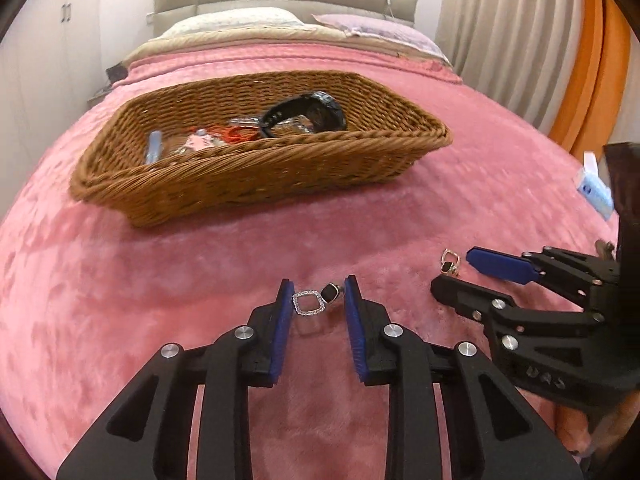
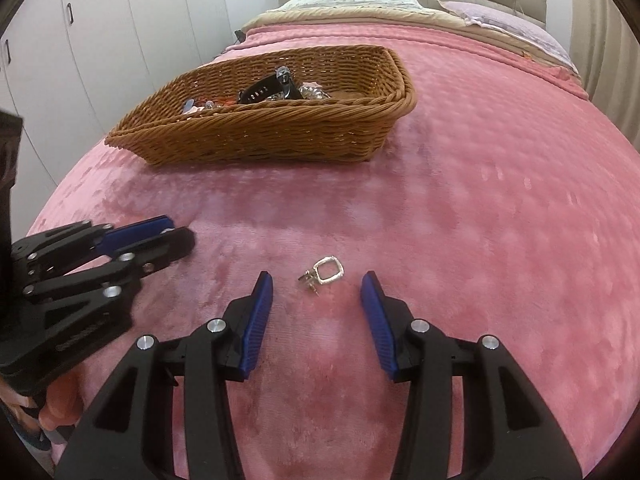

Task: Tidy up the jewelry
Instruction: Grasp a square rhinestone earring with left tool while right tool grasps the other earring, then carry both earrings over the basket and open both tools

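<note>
1. The left gripper (image 1: pixel 318 294) is sitting low over the pink blanket (image 1: pixel 460 168); its blue-padded fingers are standing partly apart on either side of a silver earring (image 1: pixel 316 299) with a black stone; the pads are lying just beside the earring's ends, and I cannot tell whether they are pressing on it.
2. The right gripper (image 2: pixel 318 292) is hovering over the blanket with its fingers spread wide; a second earring (image 2: pixel 323 273) is lying on the blanket between the tips, clear of both pads.
3. The wicker basket (image 1: pixel 256 172) is standing farther up the bed, well apart from both earrings; a black watch (image 1: pixel 308 114) and some small mixed items are lying inside it.
4. Pillows (image 1: pixel 240 22) are lying at the headboard beyond.
</note>
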Tool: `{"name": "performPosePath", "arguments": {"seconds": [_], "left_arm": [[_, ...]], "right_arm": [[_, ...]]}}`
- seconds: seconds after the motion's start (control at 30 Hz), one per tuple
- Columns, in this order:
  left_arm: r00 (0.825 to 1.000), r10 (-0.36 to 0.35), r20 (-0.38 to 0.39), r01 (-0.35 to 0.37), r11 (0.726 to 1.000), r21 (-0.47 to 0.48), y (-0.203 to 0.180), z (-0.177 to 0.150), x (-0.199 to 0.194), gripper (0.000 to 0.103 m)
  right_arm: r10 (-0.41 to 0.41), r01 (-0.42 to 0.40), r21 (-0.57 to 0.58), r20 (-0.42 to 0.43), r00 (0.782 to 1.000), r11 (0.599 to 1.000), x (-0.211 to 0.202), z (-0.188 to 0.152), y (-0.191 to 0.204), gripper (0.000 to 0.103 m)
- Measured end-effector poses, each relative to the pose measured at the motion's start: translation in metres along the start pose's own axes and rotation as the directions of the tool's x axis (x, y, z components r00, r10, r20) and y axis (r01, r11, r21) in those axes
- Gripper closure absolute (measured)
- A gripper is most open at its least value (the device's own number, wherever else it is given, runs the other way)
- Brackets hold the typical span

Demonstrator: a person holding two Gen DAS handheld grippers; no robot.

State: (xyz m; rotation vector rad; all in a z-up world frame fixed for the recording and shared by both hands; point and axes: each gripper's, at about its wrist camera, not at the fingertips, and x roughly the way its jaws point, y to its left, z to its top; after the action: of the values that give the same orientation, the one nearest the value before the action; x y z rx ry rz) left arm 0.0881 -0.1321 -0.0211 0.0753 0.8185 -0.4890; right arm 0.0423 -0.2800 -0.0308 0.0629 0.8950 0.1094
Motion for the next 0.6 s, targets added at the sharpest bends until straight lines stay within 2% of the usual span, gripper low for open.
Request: {"name": "performPosePath", "arguments": {"seconds": [0.07,0.13,0.17,0.2,0.23,0.33,0.6], "left_arm": [[1.000,-0.010,0.013,0.010,1.000,-0.017,0.003,0.000,-0.002,0.079],[1.000,-0.013,0.013,0.014,1.000,-0.020,0.002,0.000,-0.001,0.079],[1.000,-0.012,0.014,0.012,1.000,-0.018,0.002,0.000,-0.002,0.079],[1.000,-0.011,0.017,0.012,1.000,-0.014,0.001,0.000,-0.002,0.079],[1.000,-0.011,0.025,0.011,1.000,-0.008,0.000,0.000,-0.003,0.079],[0.999,-0.009,0.042,0.009,1.000,0.001,-0.001,-0.002,-0.007,0.079],[0.991,0.011,0.132,-0.013,1.000,0.010,-0.004,-0.004,-0.026,0.079]], "right_arm": [[-0.004,0.004,0.001,-0.005,1.000,1.000,0.003,0.002,0.001,0.060],[-0.017,0.017,-0.011,-0.005,1.000,1.000,0.005,0.003,0.004,0.065],[-0.021,0.021,-0.026,-0.004,1.000,0.999,0.006,0.003,0.006,0.070],[-0.015,0.014,-0.038,-0.004,1.000,0.999,0.006,0.003,0.009,0.082],[-0.007,0.006,-0.052,-0.005,1.000,0.999,0.006,0.002,0.011,0.085],[-0.026,0.026,-0.086,0.010,1.000,0.996,0.002,0.000,0.019,0.086],[0.013,-0.004,-0.098,0.092,0.996,0.995,-0.022,-0.005,0.023,0.086]]}}
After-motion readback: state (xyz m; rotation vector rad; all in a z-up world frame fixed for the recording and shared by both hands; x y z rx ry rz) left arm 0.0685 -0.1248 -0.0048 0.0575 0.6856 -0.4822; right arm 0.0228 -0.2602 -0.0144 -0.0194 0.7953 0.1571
